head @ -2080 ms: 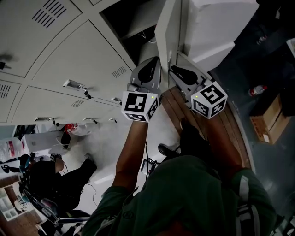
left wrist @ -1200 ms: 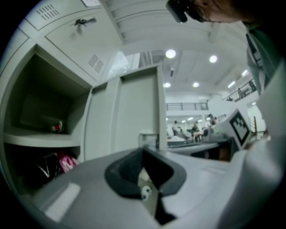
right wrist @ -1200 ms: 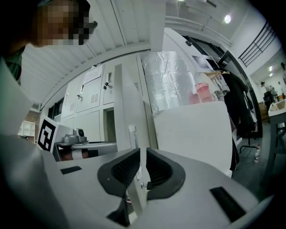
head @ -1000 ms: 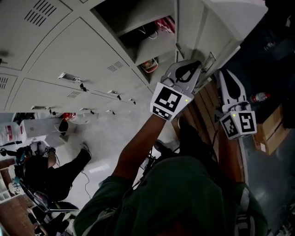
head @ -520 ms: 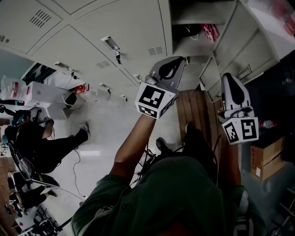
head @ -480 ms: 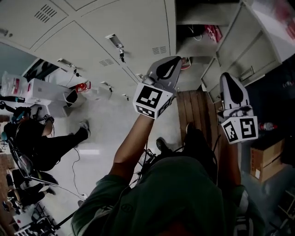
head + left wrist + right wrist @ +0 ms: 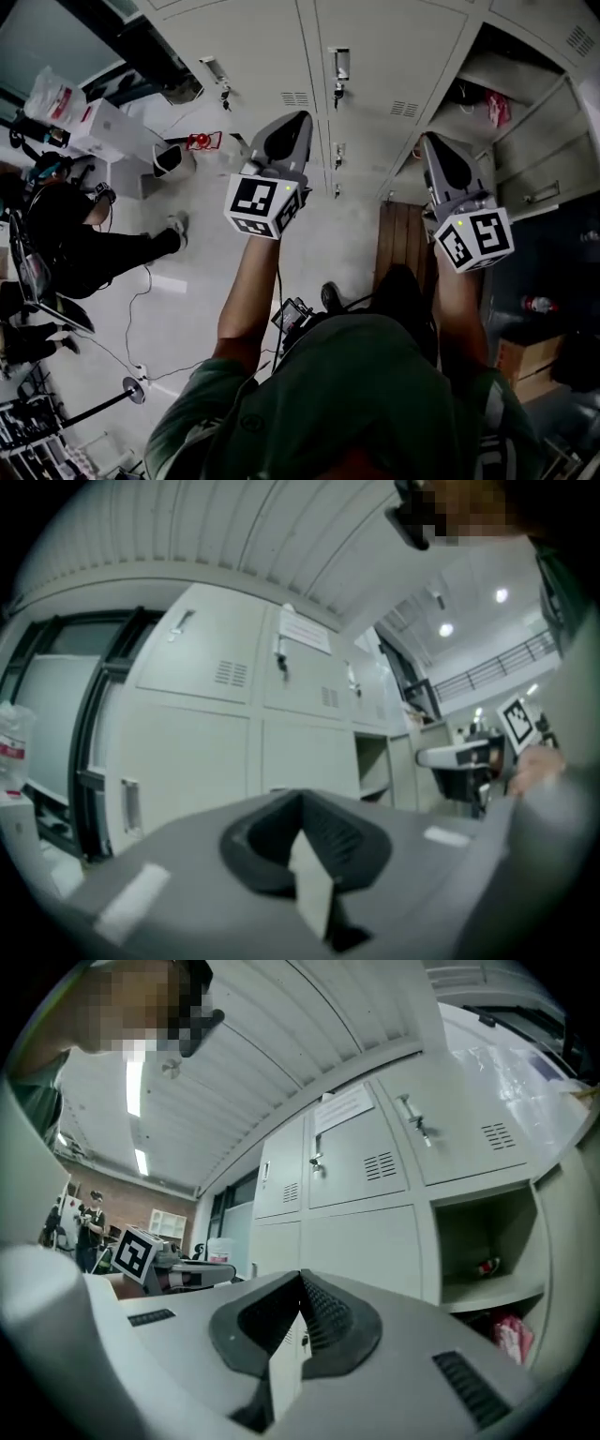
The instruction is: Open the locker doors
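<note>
Locker doors left of the open compartment sit shut; left gripper hovers well left of that compartment, jaws pressed together on nothing; right gripper, likewise closed, points just beside it (red packet inside).

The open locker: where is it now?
In the head view the open locker sits at the upper right, just beyond the right gripper, with closed locker doors to its left.
</note>
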